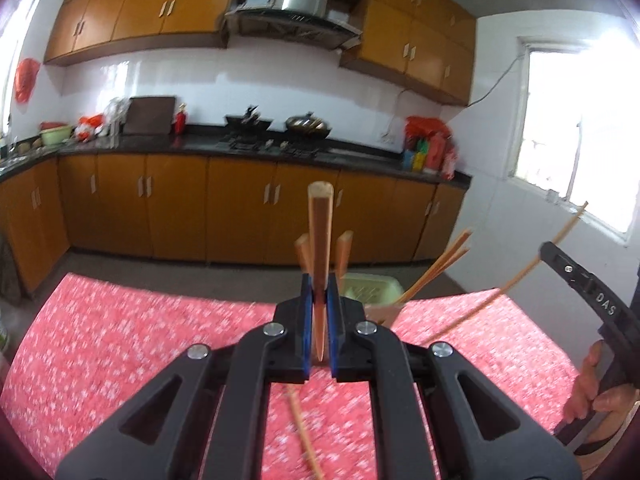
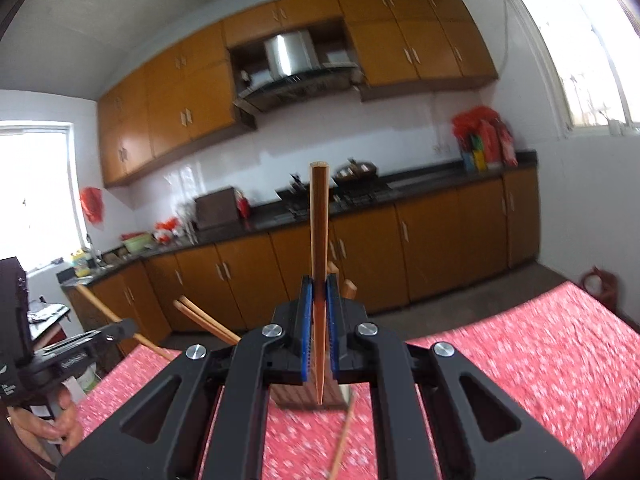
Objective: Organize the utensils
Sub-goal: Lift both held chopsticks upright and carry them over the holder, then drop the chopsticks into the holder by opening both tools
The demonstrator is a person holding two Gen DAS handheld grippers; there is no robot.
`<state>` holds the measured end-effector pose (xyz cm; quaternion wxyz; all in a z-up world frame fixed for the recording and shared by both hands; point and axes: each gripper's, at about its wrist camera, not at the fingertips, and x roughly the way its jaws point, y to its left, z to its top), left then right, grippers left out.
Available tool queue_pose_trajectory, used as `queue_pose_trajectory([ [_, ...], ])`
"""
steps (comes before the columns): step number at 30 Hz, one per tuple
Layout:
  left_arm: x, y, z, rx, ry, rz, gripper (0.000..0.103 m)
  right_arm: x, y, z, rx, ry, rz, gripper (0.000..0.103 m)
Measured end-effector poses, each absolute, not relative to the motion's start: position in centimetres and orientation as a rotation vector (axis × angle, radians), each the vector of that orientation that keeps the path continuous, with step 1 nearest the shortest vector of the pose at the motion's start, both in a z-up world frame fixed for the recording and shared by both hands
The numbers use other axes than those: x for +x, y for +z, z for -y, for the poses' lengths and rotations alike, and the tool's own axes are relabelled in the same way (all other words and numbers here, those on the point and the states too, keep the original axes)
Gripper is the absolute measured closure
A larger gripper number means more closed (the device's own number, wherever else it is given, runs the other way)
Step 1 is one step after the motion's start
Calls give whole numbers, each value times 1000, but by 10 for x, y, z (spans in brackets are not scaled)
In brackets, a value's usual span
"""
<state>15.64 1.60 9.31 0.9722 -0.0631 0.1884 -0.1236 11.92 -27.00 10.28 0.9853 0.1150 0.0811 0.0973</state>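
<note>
My left gripper [image 1: 319, 294] is shut on a wooden chopstick [image 1: 319, 240] that stands upright between the blue pads. My right gripper [image 2: 319, 296] is shut on another wooden chopstick [image 2: 319, 240], also upright. A brown holder [image 1: 380, 314] with several chopsticks [image 1: 440, 264] leaning out of it stands on the red floral tablecloth [image 1: 140, 340] just beyond the left gripper; it also shows under the right gripper [image 2: 296, 394]. The right gripper shows at the right edge of the left wrist view, with its chopstick [image 1: 520, 276] slanting. One loose chopstick [image 1: 304, 436] lies on the cloth.
A pale green basket [image 1: 372, 288] stands behind the holder. Behind the table are orange kitchen cabinets [image 1: 240, 208], a dark counter [image 1: 200, 146] with woks and a range hood [image 1: 296, 20]. A window [image 1: 576, 132] is at the right. A red jug [image 2: 600, 284] sits on the floor.
</note>
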Motion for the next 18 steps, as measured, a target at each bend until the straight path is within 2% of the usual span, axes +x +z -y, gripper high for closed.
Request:
queue_pose_trajectory([
  [10, 170, 139, 11, -154, -259, -231, 96, 136, 121, 253, 203, 216, -77, 95],
  [18, 201, 153, 26, -147, -204, -147, 96, 158, 122, 248, 205, 194, -35, 95],
])
